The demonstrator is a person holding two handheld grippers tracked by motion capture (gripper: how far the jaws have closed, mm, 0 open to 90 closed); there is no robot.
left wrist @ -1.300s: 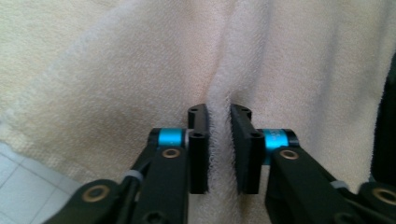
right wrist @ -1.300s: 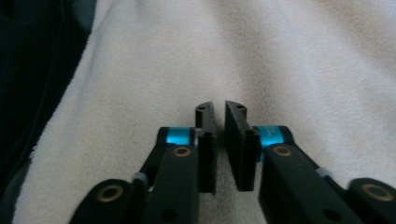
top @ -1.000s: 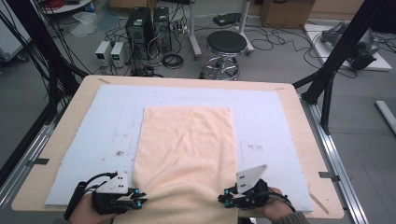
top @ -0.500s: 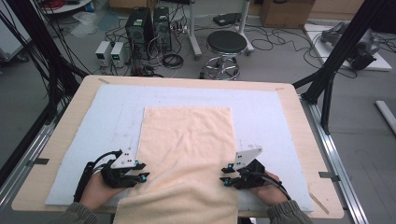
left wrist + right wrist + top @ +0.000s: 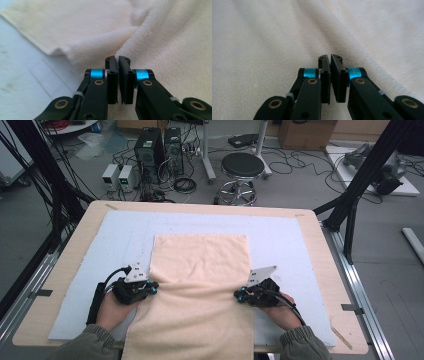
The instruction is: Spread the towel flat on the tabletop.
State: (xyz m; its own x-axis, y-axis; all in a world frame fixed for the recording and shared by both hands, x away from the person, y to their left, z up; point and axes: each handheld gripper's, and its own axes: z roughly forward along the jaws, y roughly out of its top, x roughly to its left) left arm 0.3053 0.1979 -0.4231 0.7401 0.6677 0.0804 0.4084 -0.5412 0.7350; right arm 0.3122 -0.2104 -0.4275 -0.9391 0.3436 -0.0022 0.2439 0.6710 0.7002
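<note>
light: even, soft overhead – shadows: faint | glare: none | focus: high view sharp – gripper views' towel (image 5: 175, 37) blurred beyond the jaws

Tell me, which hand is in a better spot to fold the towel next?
Probably neither: they look evenly placed. The left gripper sits at the towel's left edge, the right gripper at its right edge, both shut, level across a crease. Folding likely needs both together.

Beyond the wooden table (image 5: 320, 250), a black stool (image 5: 242, 166) and computer towers (image 5: 159, 145) stand on cable-strewn grey floor (image 5: 300, 185).
</note>
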